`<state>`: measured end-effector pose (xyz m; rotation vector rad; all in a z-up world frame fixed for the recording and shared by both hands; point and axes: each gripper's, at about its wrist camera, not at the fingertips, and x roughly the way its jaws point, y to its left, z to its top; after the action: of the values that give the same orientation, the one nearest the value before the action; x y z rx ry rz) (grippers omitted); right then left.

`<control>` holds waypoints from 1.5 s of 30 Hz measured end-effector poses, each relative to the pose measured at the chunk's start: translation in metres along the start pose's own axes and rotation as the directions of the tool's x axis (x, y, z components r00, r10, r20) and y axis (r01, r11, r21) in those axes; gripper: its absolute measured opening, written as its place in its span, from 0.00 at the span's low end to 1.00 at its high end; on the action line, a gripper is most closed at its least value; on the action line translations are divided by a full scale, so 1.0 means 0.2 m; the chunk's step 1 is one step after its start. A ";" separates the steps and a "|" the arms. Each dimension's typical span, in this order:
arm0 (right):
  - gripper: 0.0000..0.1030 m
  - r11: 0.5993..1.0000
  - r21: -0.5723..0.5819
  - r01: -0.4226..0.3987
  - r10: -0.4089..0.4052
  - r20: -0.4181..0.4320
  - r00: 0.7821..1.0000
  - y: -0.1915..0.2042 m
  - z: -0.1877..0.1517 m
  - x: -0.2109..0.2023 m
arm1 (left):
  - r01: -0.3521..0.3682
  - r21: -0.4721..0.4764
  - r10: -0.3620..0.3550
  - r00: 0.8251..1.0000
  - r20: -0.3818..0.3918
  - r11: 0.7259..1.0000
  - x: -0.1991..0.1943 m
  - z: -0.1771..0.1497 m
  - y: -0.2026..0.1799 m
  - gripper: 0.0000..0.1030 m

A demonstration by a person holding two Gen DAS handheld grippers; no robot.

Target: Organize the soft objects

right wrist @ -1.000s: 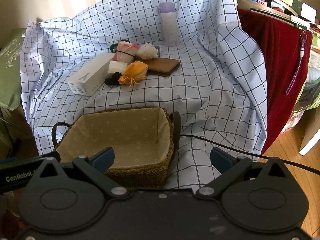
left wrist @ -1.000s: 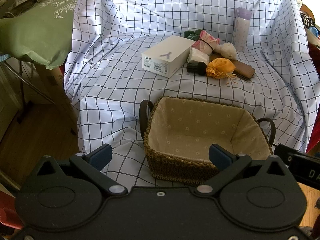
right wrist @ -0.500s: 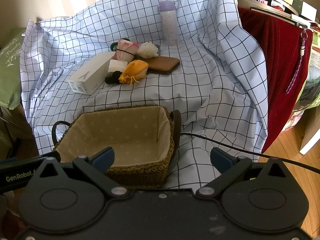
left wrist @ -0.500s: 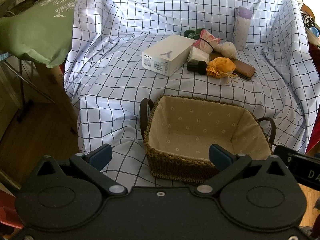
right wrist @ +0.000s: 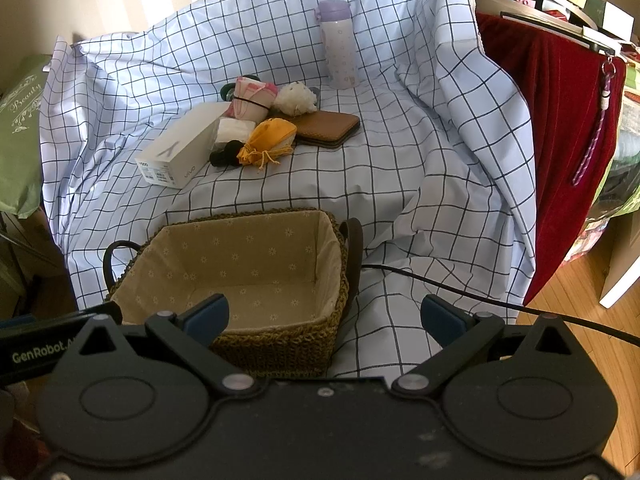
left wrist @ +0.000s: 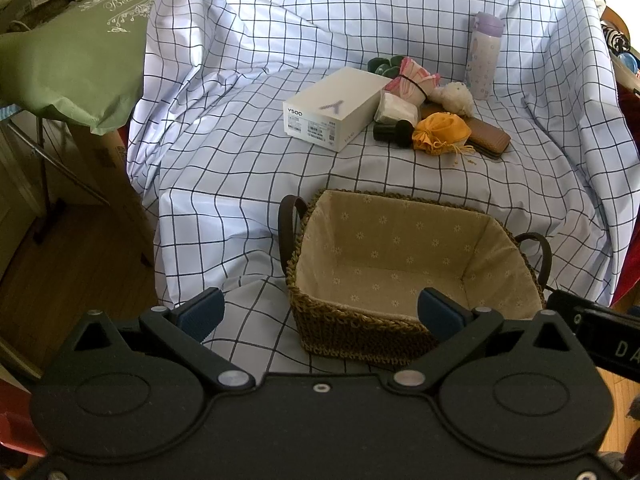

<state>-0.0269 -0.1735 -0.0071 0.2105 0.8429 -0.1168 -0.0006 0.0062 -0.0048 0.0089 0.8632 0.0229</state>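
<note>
A woven basket with a beige floral lining sits empty at the near edge of the checked cloth. Behind it lies a cluster: an orange drawstring pouch, a pink rolled cloth, a white fluffy ball, a white tissue pack and a dark green item. My left gripper hangs open over the basket's near left corner. My right gripper is open by the basket's near right corner. Both hold nothing.
A white phone box, a brown wallet, a small black cylinder and a lilac bottle share the cloth. A green cushion lies left; red fabric hangs right. A black cable crosses the cloth.
Both views shift very slightly; the cluster sits a touch lower in frame. Both grippers stay open and nothing on the cloth has moved.
</note>
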 end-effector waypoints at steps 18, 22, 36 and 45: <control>0.99 0.999 0.038 -0.011 0.008 0.070 0.998 -0.07 0.07 0.00 | 0.002 -0.011 -0.002 0.997 0.072 1.000 0.01 0.01 -0.03 0.97; 0.99 0.997 0.072 -0.027 0.019 0.102 0.995 -0.10 0.15 0.02 | 0.010 -0.008 -0.009 0.996 0.088 1.000 0.03 0.09 -0.03 0.97; 0.91 1.000 0.023 -0.002 0.000 0.106 0.994 -0.03 0.49 0.23 | 0.043 0.018 -0.044 0.998 0.048 0.999 0.24 0.34 -0.05 0.96; 0.83 1.000 -0.017 0.010 -0.009 0.054 0.998 0.03 0.67 0.51 | 0.055 0.042 -0.056 0.997 0.044 0.998 0.42 0.51 -0.06 0.96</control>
<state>0.1387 -0.2005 0.0037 0.1863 0.7907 -0.1240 0.1326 -0.0028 -0.0025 0.0237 0.8186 -0.0470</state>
